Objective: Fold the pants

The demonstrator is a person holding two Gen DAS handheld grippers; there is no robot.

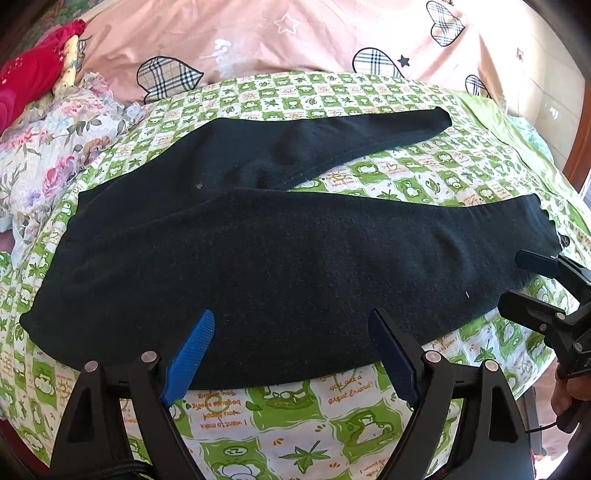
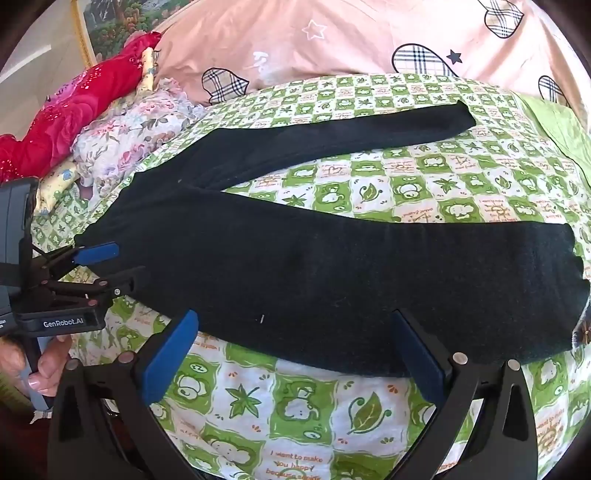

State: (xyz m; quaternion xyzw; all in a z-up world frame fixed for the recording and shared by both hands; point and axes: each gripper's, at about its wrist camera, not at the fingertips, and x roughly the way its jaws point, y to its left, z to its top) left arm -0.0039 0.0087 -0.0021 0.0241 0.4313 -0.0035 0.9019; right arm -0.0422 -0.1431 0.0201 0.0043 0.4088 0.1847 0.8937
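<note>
Black pants (image 1: 280, 258) lie spread flat on a green and white checked sheet (image 1: 295, 417), waist to the left, two legs splayed to the right. They also show in the right wrist view (image 2: 332, 280). My left gripper (image 1: 291, 325) is open, its blue fingers over the near edge of the waist end. My right gripper (image 2: 295, 325) is open over the near edge of the near leg. It shows at the right in the left wrist view (image 1: 524, 284), by the near leg's cuff. The left gripper shows at the left in the right wrist view (image 2: 110, 266), by the waistband.
A pink quilt with plaid hearts (image 1: 295, 33) is piled behind the sheet. Floral bedding (image 1: 55, 147) and red cloth (image 1: 29, 77) lie at the far left. A green cloth (image 2: 561, 125) lies at the far right.
</note>
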